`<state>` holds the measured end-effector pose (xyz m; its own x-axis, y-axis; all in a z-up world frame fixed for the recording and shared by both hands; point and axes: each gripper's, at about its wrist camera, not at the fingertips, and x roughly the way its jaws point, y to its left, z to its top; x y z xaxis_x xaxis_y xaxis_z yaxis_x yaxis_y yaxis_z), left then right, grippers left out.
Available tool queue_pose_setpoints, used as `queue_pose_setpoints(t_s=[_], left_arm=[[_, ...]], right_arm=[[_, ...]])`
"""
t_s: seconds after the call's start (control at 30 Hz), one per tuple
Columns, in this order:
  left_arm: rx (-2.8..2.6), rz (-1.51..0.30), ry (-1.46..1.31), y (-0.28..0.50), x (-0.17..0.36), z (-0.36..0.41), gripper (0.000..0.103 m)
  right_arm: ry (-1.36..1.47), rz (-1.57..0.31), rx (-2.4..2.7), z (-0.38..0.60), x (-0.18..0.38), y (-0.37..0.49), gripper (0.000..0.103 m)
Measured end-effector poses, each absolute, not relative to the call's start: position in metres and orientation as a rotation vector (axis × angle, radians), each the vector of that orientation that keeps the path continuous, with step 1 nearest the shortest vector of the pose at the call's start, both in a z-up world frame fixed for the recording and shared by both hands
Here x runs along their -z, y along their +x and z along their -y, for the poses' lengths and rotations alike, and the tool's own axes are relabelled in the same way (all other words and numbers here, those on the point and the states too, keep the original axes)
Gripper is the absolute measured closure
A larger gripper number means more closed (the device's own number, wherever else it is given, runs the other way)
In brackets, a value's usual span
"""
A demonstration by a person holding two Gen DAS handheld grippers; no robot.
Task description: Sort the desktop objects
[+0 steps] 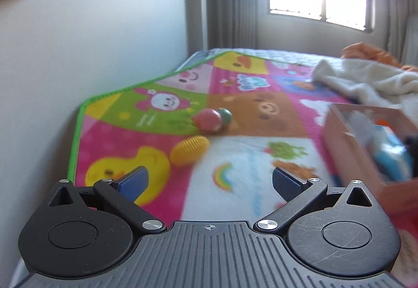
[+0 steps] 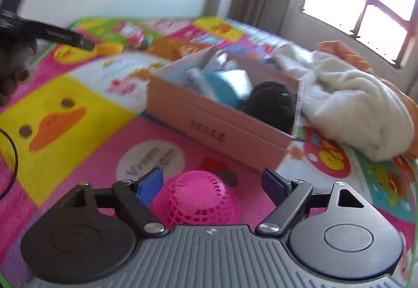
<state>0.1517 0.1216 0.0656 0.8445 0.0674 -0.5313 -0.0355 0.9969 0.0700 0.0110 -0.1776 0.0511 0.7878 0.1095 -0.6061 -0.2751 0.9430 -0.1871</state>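
Both grippers hang over a bright cartoon play mat [image 1: 235,94] spread across a bed beside a white wall. The left gripper [image 1: 209,183] has its jaws wide apart with nothing between them; past its blue pads lie a ribbed yellow ball [image 1: 189,151] and, farther off and touching each other, a pink-and-green ball [image 1: 209,121] and a smaller green ball [image 1: 225,115]. The right gripper [image 2: 213,184] also has its jaws spread, and a pink lattice ball [image 2: 196,200] sits on the mat between the fingers, close against the left one and clear of the right one, so it is not clamped. Beyond it stands an open pink cardboard box [image 2: 216,128], which holds a blue-and-white soft item [image 2: 224,87] and a dark fuzzy object [image 2: 271,102]. A crumpled white blanket [image 2: 347,107] lies just beside the box on its window side, with orange fabric [image 1: 365,51] behind it. Grey curtains and a sunlit window fill the background; much of the scene is motion-blurred
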Motion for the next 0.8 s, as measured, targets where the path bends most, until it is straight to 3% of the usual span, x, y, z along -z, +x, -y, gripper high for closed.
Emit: queue_pose_setpoints(t_s=[0.2,0.27,0.33,0.37,0.4,0.43,0.8], left_arm=[[-0.157,-0.63,0.174,0.24,-0.032,-0.124,0.0],[-0.205,-0.66,0.199,0.257,-0.021,-0.127,0.004],[-0.183,-0.705,0.185,0.267,-0.016,-0.132,0.046],[-0.16,-0.711,0.161,0.268,-0.016,-0.134,0.052],[-0.148,-0.708,0.157,0.265,-0.019,-0.133,0.065],[-0.132,-0.71,0.174,0.263,-0.022,-0.129,0.068],[0.49,-0.543,0.25,0.111,-0.086,-0.04,0.065]], right_arm=[[0.044,-0.616,-0.117,0.209,-0.034,0.009,0.019],[0.07,-0.618,-0.125,0.206,-0.031,0.011,0.019],[0.048,-0.609,-0.136,0.198,-0.029,0.014,0.019],[0.033,-0.595,-0.137,0.195,-0.03,0.014,0.019],[0.015,-0.579,-0.135,0.193,-0.03,0.015,0.019],[0.002,-0.564,-0.13,0.192,-0.031,0.016,0.019],[0.065,-0.499,-0.001,0.206,-0.043,0.024,0.018]])
